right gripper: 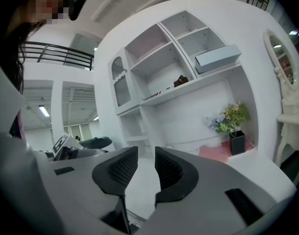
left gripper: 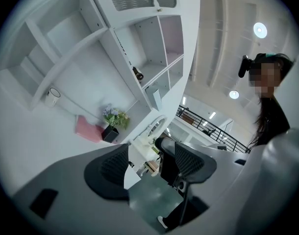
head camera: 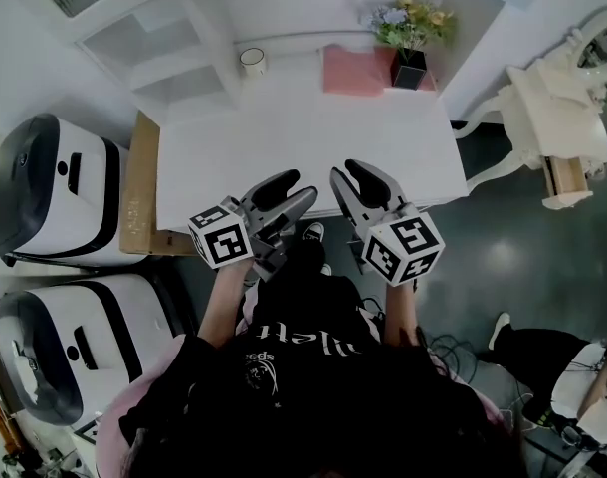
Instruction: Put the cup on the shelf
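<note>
White, smooth and matt, the tabletop (head camera: pixel 284 137) is seen as a broad rectangle set against a white wall. The cup (head camera: pixel 252 62), small, round and pale with a darker rim, is stood upright at the far edge of the tabletop, just beside the foot of the shelf (head camera: pixel 174 48) and well apart from both tongs. The shelf is built of flat white boards that form open, boxy compartments. A pink cloth (head camera: pixel 355 70) is laid flat at the back of the tabletop, and a black square pot of flowers (head camera: pixel 411 43) is set at its right end.

The left tongs (head camera: pixel 289 195) are held level over the near edge with their grey, ribbed pads wide apart and nothing between them. The right tongs (head camera: pixel 361 180) are held beside them, the pads parted by a narrow gap, again with nothing between.

A brown cardboard box (head camera: pixel 139 182) is pressed against the tabletop's left side, with glossy white-and-black machines (head camera: pixel 50 192) beyond it. The floor (head camera: pixel 503 237) is dark, grey-green and slightly shiny.
</note>
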Demonstrator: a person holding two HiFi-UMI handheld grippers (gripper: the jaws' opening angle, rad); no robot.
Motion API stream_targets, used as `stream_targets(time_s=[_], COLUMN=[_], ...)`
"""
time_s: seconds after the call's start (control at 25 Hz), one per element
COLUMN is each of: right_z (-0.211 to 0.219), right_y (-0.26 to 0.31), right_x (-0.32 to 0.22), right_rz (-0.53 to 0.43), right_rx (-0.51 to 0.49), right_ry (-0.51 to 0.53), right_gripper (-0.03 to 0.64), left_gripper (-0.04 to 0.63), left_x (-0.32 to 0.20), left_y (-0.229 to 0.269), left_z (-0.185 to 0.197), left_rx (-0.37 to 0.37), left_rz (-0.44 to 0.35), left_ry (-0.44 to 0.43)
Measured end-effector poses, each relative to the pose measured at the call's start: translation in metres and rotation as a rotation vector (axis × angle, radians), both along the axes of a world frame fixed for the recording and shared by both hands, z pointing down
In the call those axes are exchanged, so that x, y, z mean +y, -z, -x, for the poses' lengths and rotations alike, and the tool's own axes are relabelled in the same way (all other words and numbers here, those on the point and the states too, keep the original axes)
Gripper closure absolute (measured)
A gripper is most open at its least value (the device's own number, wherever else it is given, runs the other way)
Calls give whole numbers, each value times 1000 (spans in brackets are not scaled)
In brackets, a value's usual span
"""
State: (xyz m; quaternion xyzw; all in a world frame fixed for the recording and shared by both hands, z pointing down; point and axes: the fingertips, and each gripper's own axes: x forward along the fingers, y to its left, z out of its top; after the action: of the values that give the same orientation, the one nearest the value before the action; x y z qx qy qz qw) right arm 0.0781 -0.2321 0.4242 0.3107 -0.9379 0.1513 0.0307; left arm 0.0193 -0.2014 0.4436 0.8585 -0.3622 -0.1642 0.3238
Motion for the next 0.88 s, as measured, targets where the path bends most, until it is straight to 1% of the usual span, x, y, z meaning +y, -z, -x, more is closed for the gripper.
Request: stream_targets(time_s=[0.08,0.28,0.56,0.72,0.88], right_z=[0,12,32,49,74], right_y=[-2,-6,-9,-9,-5], right_x=[7,18,25,33,51], right_rz=[6,24,34,34,24], right_rx=[-8,-34,-43,-35,-33], right_ry=[5,40,107,133,149], right_gripper=[492,527,545,546,546], left_gripper=[288,290,299,305,320], left_x=[10,26,38,48,69], left_y=[1,1,1,0,4], left_z=[0,14,35,56,85], left_rx=[-12,-32,-44,-63,-81], left_rz=[16,18,27,17,-2], left_ry=[9,41,106,133,161])
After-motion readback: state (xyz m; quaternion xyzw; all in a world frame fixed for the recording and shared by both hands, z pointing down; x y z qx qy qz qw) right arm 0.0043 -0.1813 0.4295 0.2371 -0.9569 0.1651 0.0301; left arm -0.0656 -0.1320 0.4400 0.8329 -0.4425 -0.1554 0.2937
